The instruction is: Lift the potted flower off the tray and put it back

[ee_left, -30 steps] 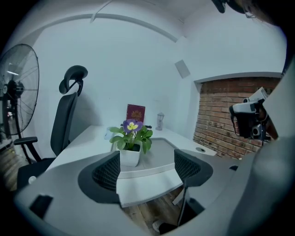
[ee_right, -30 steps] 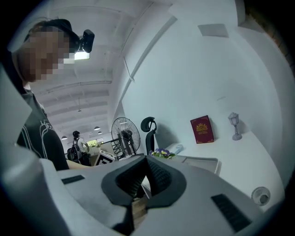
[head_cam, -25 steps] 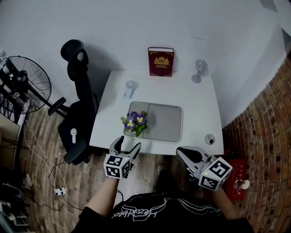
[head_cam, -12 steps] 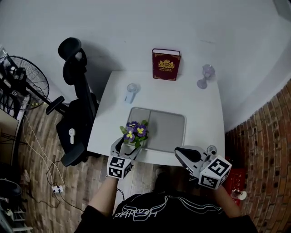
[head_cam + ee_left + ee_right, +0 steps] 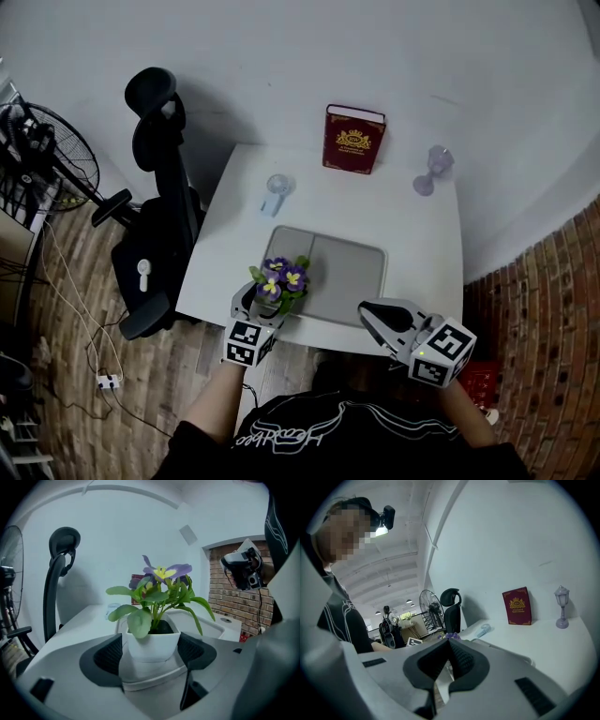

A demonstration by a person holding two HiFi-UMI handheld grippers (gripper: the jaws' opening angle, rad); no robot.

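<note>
The potted flower (image 5: 279, 279), purple and yellow blooms in a small white pot (image 5: 152, 641), stands at the near left corner of the grey tray (image 5: 342, 272) on the white table (image 5: 412, 234). My left gripper (image 5: 258, 298) reaches in from the table's front edge. Its dark pads (image 5: 108, 654) press against both sides of the pot, so the left gripper (image 5: 152, 652) is shut on it. My right gripper (image 5: 371, 315) hangs off the front edge, right of the tray. In the right gripper view its jaws meet at the tips with nothing between them (image 5: 450, 641).
A red book (image 5: 354, 140) stands against the back wall, with a purple lamp figure (image 5: 430, 170) to its right. A small blue hand fan (image 5: 276, 191) lies behind the tray. A black office chair (image 5: 155, 216) and a floor fan (image 5: 37, 150) stand left of the table.
My left gripper has moved forward from below the table's edge and its jaws have come in around the pot. The right gripper has stayed near the front edge.
</note>
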